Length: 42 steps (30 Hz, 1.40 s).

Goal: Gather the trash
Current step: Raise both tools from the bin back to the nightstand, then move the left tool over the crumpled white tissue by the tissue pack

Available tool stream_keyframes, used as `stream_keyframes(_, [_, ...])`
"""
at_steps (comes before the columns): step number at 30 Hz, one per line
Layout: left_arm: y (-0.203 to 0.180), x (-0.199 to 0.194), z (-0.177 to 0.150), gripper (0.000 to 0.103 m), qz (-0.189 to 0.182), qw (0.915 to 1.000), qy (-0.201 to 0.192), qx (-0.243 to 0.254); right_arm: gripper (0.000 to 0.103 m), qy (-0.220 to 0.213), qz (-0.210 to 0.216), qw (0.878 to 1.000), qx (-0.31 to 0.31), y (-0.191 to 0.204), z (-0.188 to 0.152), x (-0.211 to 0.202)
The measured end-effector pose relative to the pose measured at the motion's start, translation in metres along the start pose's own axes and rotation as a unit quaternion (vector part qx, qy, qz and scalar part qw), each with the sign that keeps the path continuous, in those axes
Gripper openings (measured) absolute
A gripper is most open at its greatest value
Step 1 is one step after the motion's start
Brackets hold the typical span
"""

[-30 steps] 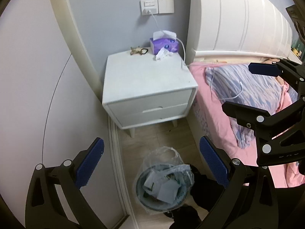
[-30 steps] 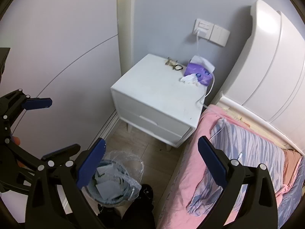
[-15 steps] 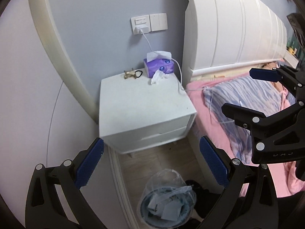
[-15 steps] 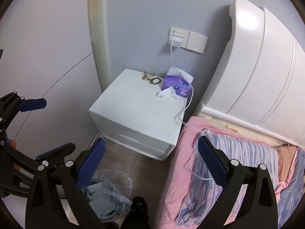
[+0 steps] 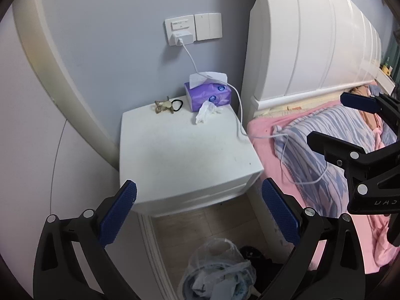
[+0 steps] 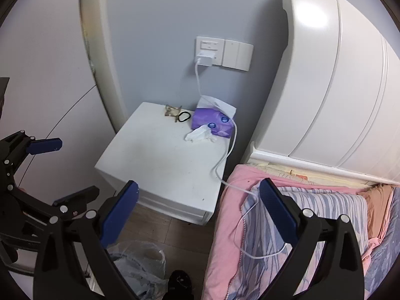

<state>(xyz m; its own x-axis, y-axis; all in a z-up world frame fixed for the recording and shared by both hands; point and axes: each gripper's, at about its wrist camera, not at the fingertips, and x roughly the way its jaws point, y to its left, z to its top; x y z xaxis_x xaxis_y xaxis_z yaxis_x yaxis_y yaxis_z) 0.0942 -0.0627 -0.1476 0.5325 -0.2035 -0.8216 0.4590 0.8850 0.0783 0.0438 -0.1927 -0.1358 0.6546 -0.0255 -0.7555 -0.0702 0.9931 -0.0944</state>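
Note:
A crumpled white tissue (image 5: 207, 111) lies on the white nightstand (image 5: 180, 155), just in front of a purple tissue box (image 5: 208, 94); it also shows in the right wrist view (image 6: 199, 135). A trash bin lined with a clear plastic bag (image 5: 217, 270) holding paper scraps stands on the floor below the nightstand; it also shows in the right wrist view (image 6: 140, 262). My left gripper (image 5: 198, 212) is open and empty, above the bin and short of the nightstand front. My right gripper (image 6: 198, 212) is open and empty, to the right near the bed.
A hair tie and a small trinket (image 5: 168, 105) lie at the nightstand's back. A white charging cable (image 5: 240, 115) runs from the wall socket (image 5: 178, 31) across the nightstand onto the bed (image 5: 325, 155). A white headboard (image 5: 312, 37) stands to the right. A black object (image 6: 178, 283) lies by the bin.
Both grippers have risen and tilted up. The nightstand top and tissue now sit nearer the middle of both views, and the bin has slid to the bottom edge. Both stay open.

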Motion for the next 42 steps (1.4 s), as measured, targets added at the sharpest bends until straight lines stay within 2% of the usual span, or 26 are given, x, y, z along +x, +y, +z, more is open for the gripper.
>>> stream_keyframes(10, [0.001, 0.056, 0.044, 0.097, -0.005, 0.9998, 0.013, 0.014, 0.094, 0.03, 0.004, 0.999, 0.041, -0.034, 0.02, 0.045])
stream_keyframes(11, [0.001, 0.062, 0.048, 0.097, -0.005, 0.9998, 0.015, 0.015, 0.094, -0.006, 0.001, 1.0, 0.03, -0.037, 0.021, 0.049])
stream_keyframes(18, [0.007, 0.105, 0.073, 0.097, 0.001, 0.9994, 0.029, 0.018, 0.094, 0.0, 0.008, 0.999, 0.033, -0.056, 0.037, 0.082])
stream_keyframes(28, [0.011, 0.165, 0.095, 0.097, 0.006, 0.9985, 0.046, 0.03, 0.094, 0.006, 0.012, 0.999, 0.04, -0.082, 0.055, 0.132])
stream_keyframes(42, [-0.001, 0.235, 0.114, 0.097, -0.008, 0.9978, 0.052, 0.04, 0.094, 0.01, 0.015, 0.999, 0.043, -0.099, 0.056, 0.188])
